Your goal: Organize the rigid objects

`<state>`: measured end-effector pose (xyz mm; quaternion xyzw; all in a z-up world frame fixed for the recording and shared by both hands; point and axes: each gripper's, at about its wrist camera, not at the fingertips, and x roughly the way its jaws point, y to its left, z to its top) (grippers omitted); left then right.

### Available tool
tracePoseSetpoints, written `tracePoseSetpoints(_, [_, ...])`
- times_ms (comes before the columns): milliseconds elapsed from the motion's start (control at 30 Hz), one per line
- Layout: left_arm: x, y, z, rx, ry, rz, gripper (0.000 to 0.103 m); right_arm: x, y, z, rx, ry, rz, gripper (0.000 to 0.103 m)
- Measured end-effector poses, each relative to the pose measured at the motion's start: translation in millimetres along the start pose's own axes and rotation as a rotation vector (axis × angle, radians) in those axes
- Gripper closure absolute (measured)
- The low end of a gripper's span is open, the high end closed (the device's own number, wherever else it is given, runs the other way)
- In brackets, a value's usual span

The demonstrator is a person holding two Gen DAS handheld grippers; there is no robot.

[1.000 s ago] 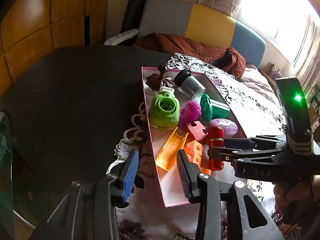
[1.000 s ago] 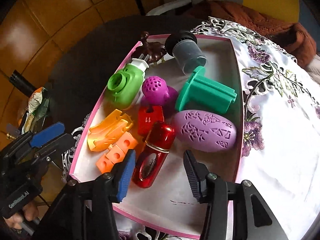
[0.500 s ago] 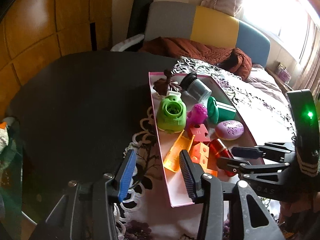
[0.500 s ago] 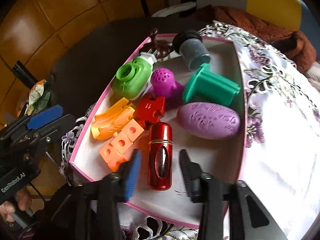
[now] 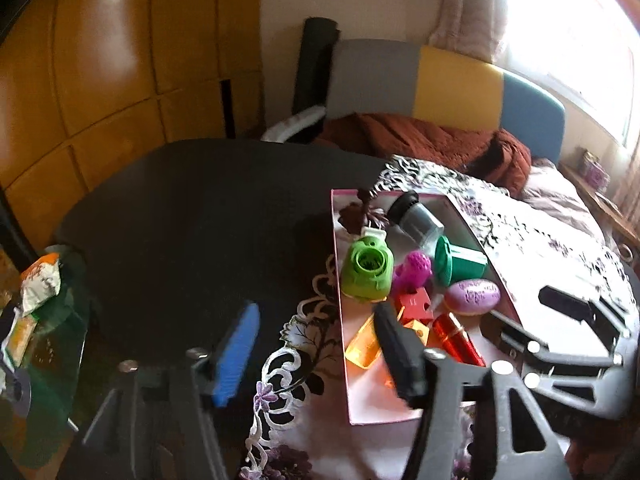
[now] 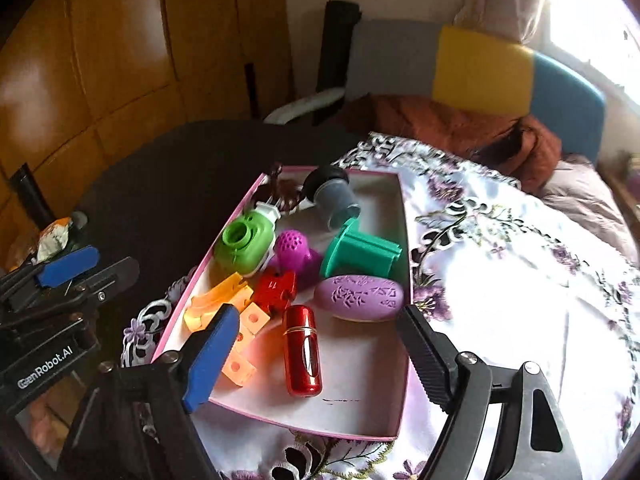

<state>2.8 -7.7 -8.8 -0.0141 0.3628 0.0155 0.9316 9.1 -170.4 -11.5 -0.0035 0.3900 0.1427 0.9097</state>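
A pink-rimmed tray holds several toys. Among them are a green camera toy, a teal piece, a grey cup, a purple egg, orange blocks and a red metallic bottle. My right gripper hovers over the tray's near end with its jaws opening. The bottle lies flat below and between them, touched by neither pad. My left gripper hangs beside the tray's left rim, jaws opening with nothing between them.
The tray sits on a floral tablecloth that covers part of a dark round table. A sofa with a rust blanket stands behind. A glass side table with a snack packet is at the far left.
My right gripper has let go of the red bottle, spread wide and lifted back. My left gripper has also spread wide and risen, and both views have tilted up.
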Motion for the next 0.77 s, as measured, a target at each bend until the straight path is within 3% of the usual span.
tracePoseSetpoints(200, [-6.7, -4.8, -1.6, 0.006, -0.030, 0.048, 0.038, -6.2, -1.4, -4.4, 0.033, -0.019, -0.017, 0.021])
tracePoseSetpoints(433, [-6.9, -3.7, -3.1, -0.013, -0.022, 0.041, 0.038, -8.3, -2.7, -5.6, 0.043, -0.027, -0.030, 0.020])
tracePoseSetpoints(767, [-18.6, -2.9, -2.4, -0.005, -0.085, 0.051, 0.039, -10.4, -2.3, -5.4, 0.035, -0.048, -0.052, 0.020])
